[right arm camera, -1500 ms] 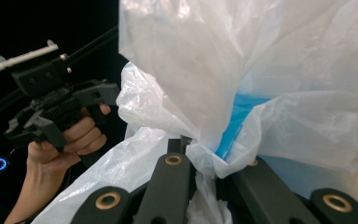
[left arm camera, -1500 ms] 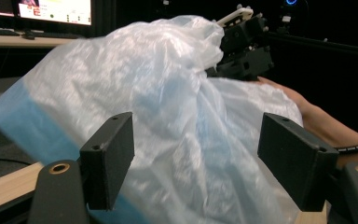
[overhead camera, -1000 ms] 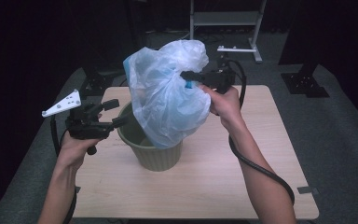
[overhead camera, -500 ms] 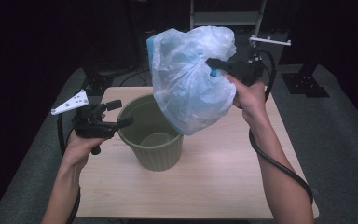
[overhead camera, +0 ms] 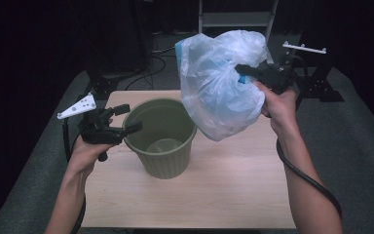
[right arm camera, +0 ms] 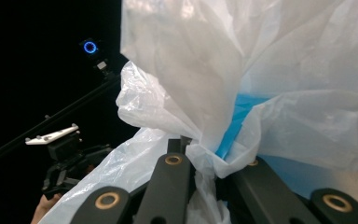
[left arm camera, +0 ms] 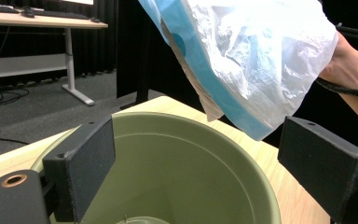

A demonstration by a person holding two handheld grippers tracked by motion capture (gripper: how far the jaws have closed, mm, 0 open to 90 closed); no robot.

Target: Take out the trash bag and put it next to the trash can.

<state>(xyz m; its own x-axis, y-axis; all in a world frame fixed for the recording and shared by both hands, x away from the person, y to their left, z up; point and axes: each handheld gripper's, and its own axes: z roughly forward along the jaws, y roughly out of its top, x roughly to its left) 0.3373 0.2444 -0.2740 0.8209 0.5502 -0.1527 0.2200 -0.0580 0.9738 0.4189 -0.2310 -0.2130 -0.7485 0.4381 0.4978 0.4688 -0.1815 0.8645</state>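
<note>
A white and blue plastic bag hangs bunched in the air above and to the right of an olive-green bin. My right gripper is shut on the bag's gathered neck. The bin stands upright on the wooden table with something pale at its bottom. My left gripper sits at the bin's left rim, open; its jaws have just been opening. In the left gripper view its jaws straddle the rim without pressing it. The bag hangs beyond the bin.
A white-framed desk and a dark stand are behind the table, with cables on the grey floor. The table's front and right parts are bare wood. In the right gripper view the left gripper shows far off at lower left.
The right gripper has carried the bag up and to the right, off the bin's mouth. The left hand stays at the bin's left rim, its jaws a little wider.
</note>
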